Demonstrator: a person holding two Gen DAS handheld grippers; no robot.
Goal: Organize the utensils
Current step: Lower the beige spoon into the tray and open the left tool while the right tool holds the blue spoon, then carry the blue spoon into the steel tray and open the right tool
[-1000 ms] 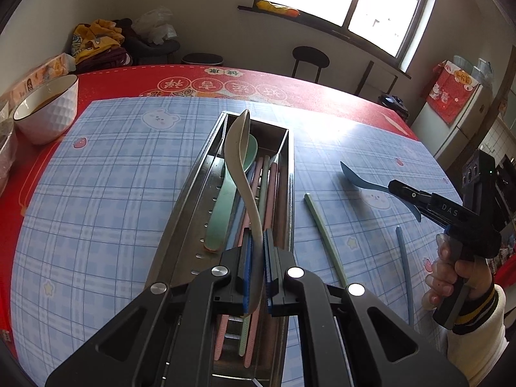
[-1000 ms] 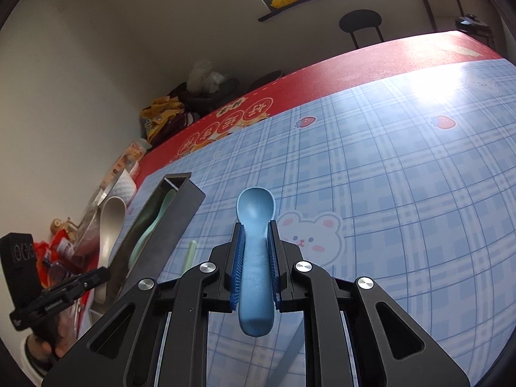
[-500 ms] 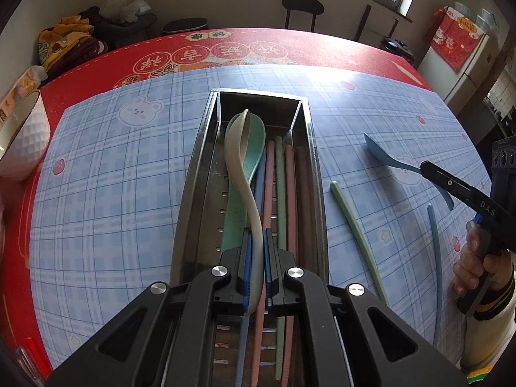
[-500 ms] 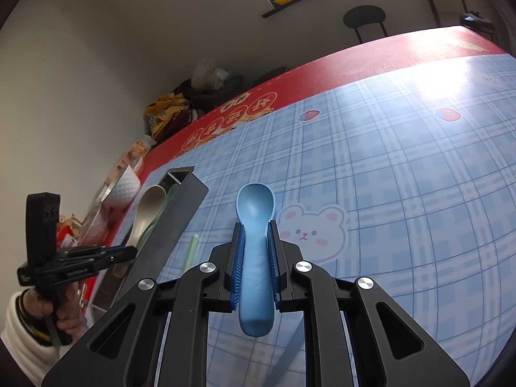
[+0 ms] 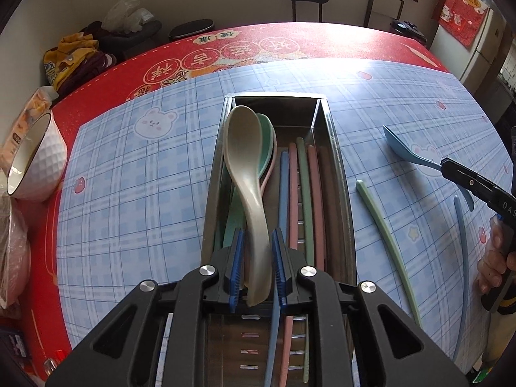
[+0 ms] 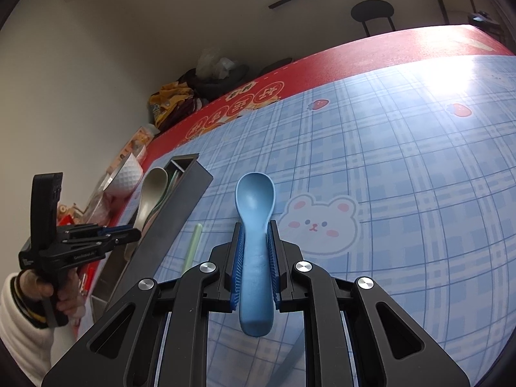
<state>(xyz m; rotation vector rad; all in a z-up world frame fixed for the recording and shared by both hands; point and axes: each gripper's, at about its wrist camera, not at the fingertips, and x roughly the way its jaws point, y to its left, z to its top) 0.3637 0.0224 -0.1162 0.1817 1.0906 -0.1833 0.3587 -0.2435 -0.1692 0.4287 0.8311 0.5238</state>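
Since a moment ago the left tool has let its blue pads spread apart, and the beige spoon it was clamping now lies loose between them, its bowl resting on the green spoon at the far end of the metal tray. Beside those spoons, inside the tray, lie several chopsticks in blue, pink, green and brown, running lengthwise. Over to the right, the right tool is closed on the handle of the blue spoon, holding it level above the checked tablecloth with the bowl pointing forward. A green chopstick and a blue chopstick lie on the table just right of the tray. A white bowl sits near the table's left edge, well apart from the tray.
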